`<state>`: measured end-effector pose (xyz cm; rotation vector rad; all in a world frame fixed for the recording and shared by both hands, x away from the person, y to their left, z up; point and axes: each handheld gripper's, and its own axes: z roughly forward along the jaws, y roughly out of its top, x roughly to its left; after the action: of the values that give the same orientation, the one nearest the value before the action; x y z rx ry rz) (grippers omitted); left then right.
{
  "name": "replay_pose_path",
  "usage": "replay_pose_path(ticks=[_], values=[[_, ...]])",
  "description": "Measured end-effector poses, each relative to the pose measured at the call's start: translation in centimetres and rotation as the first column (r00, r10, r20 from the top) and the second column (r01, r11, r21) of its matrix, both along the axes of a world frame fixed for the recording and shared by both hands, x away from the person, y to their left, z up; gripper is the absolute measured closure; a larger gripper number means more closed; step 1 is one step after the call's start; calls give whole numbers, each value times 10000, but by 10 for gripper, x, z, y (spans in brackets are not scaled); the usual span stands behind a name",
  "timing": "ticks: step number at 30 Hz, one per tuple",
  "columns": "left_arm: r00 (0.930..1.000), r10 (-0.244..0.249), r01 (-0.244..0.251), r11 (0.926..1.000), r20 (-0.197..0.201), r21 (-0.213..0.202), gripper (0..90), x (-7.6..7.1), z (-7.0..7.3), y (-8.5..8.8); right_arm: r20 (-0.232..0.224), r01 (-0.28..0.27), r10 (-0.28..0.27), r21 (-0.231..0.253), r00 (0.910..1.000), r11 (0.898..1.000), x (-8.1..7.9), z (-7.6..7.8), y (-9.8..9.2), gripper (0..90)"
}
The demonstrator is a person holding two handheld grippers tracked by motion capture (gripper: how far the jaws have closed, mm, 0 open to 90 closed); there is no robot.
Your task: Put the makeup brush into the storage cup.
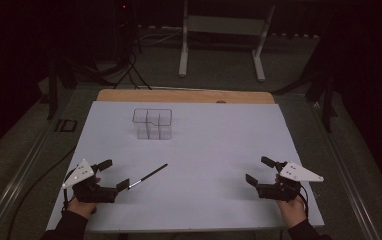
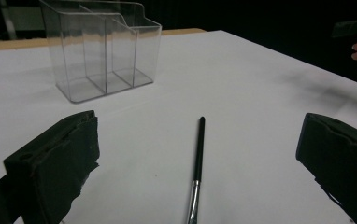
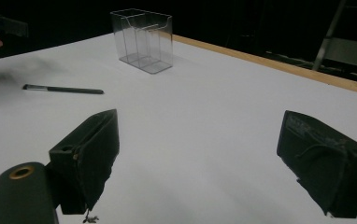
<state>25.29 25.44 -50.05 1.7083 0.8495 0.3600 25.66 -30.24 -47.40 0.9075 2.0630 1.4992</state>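
A thin black makeup brush [image 1: 149,175] with a silver ferrule lies flat on the white table sheet [image 1: 209,150]. Its ferrule end points toward my left gripper [image 1: 114,173], which stands open just left of it and holds nothing. In the left gripper view the brush [image 2: 197,163] lies between the two spread jaws. A clear plastic organizer [image 1: 152,124] with several compartments stands upright farther back. My right gripper [image 1: 260,171] is open over bare sheet at the right, far from the brush [image 3: 64,89]. The organizer [image 3: 142,39] also appears in the right gripper view.
The sheet covers a wooden table whose far edge [image 1: 184,95] shows as a tan strip. Behind it stand a white metal frame [image 1: 222,35] and dark stands with cables on the floor. A small dark object [image 1: 66,125] lies off the sheet's left edge.
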Motion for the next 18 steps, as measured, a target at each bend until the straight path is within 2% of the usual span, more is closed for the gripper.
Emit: replay_pose_path(ticks=[4,7,11,13,16,18], values=[[10000,-2,2,10000,-20,-93,9,0,1,-1,27,-34,34,-91,10000,10000,-1,0,1,131],[9997,-117,114,9998,-192,-134,8,-1,3,-1,12,20,-20,-86,10000,10000,-1,1,0,131],[9993,-245,245,9997,-284,21,8,-2,11,-3,46,83,-82,-117,10000,9999,-1,1,0,131],[9981,-410,417,9990,-458,138,8,-3,15,-4,35,88,-88,-83,10000,9999,-2,1,-1,131],[9950,-564,573,9983,-818,89,8,-1,24,-5,5,88,-88,-66,10000,9999,-2,1,-1,131],[9954,-566,600,9973,-768,430,8,-1,30,-7,-20,88,-88,-82,10000,9999,-1,1,-1,131]])
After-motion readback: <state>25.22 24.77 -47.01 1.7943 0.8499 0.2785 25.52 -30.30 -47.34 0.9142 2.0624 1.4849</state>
